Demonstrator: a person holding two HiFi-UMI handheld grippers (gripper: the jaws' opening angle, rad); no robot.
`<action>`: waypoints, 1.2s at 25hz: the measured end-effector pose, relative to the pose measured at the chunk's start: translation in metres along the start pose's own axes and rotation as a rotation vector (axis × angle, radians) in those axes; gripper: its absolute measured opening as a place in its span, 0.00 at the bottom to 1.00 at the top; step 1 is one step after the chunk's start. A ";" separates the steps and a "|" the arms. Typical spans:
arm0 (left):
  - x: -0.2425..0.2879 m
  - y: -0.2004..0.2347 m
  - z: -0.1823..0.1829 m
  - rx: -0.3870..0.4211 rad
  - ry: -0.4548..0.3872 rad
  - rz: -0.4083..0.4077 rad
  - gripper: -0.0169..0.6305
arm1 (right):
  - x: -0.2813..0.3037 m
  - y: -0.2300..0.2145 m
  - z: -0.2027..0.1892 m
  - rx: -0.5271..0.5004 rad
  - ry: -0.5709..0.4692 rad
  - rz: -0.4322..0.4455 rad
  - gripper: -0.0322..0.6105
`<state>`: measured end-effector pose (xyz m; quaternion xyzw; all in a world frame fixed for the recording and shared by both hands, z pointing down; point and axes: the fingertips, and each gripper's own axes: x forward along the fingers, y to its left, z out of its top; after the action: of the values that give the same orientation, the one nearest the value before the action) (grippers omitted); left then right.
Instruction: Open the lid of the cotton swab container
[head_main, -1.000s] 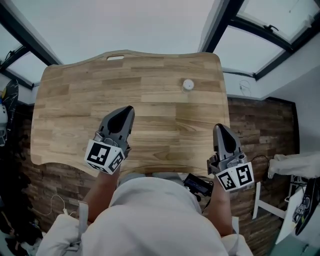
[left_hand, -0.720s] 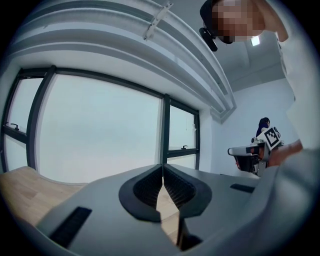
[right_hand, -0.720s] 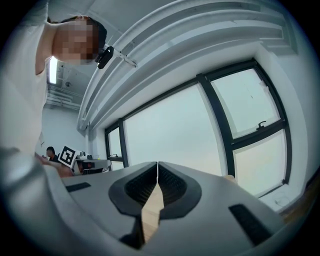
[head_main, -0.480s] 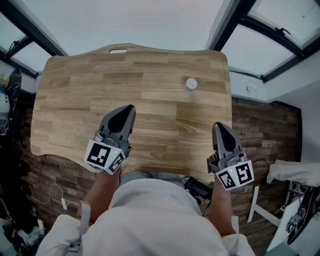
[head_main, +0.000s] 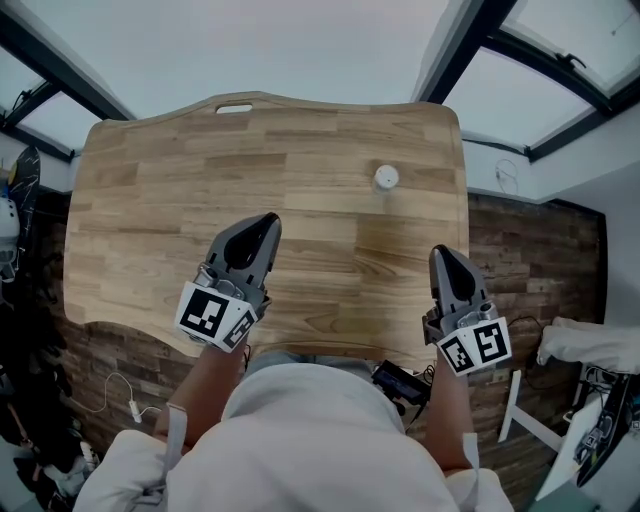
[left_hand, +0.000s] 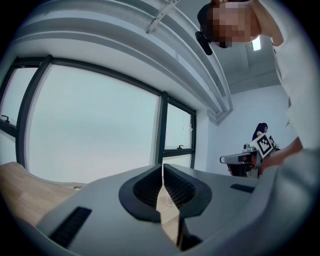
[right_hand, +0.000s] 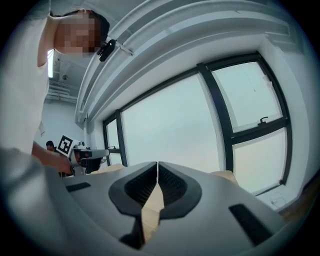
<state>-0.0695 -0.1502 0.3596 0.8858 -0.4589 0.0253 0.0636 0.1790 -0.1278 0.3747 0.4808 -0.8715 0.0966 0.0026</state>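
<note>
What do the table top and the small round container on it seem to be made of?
The table looks like wood or wood-look laminate, matte: plank strips with grain. The container is probably white plastic; too small to be sure.

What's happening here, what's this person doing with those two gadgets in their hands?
A person stands at a wooden table with a two-jaw gripper in each hand. The left gripper and the right gripper both have their jaws closed on nothing, and both are over the near part of the table. The thing to be opened, a small white cotton swab container, stands alone farther back towards the right, untouched by either gripper. So the lid-opening has not begun yet.
</note>
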 end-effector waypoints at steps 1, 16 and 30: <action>0.003 0.002 -0.001 -0.003 0.002 -0.003 0.06 | 0.006 -0.003 -0.002 -0.012 0.010 0.001 0.08; 0.045 0.021 -0.025 -0.037 0.021 -0.029 0.06 | 0.077 -0.053 -0.062 -0.070 0.114 -0.016 0.09; 0.060 0.042 -0.049 -0.042 0.052 -0.012 0.06 | 0.144 -0.093 -0.173 -0.041 0.348 -0.055 0.38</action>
<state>-0.0687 -0.2160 0.4176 0.8860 -0.4524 0.0384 0.0943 0.1643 -0.2669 0.5739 0.4803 -0.8463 0.1604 0.1657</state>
